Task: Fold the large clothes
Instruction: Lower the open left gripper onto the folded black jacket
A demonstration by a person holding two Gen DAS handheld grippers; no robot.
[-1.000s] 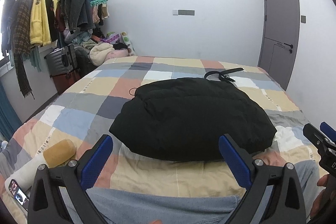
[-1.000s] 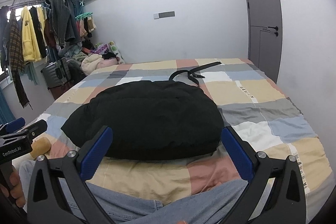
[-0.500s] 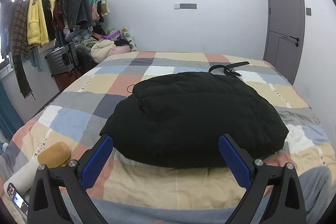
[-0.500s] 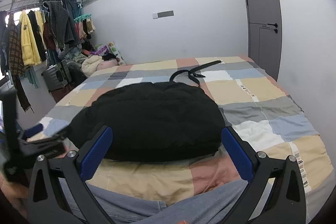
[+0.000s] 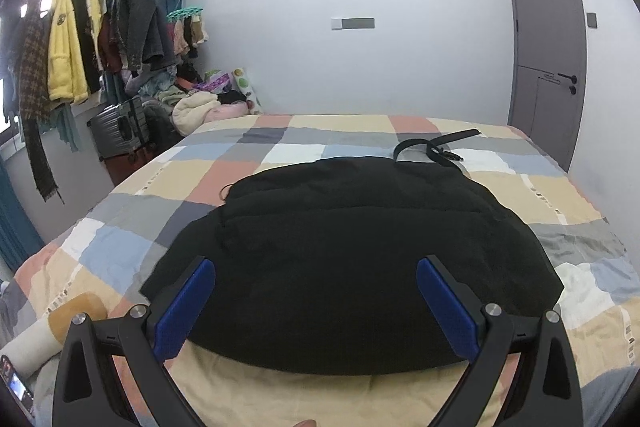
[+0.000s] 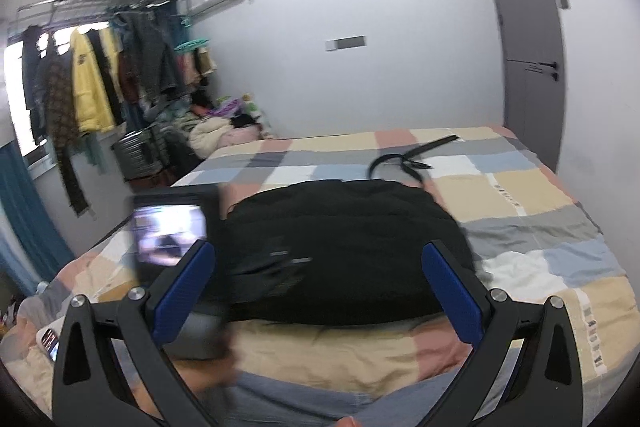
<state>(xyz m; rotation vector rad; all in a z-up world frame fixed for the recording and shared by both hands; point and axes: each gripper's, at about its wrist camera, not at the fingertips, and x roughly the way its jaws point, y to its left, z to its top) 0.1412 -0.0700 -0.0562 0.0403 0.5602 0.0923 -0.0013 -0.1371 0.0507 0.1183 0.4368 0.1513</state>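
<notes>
Compared with a second ago, both wrist views sit closer to the black padded jacket (image 5: 352, 259), and the left gripper (image 5: 316, 301) now crosses the right wrist view as a blur. This suggests an approach to the first fold; no grasp exists yet. Both the left gripper and the right gripper (image 6: 318, 281) are spread wide, holding nothing. The jacket lies as a puffy mound on the checked bedspread (image 5: 280, 153), a black belt (image 5: 432, 149) at its far edge.

Checked bedspread (image 5: 304, 147), black belt (image 5: 432, 147) at its far end, grey door (image 5: 548, 67) — crowded clothes rail (image 5: 100, 27), suitcase (image 5: 118, 129)
</notes>
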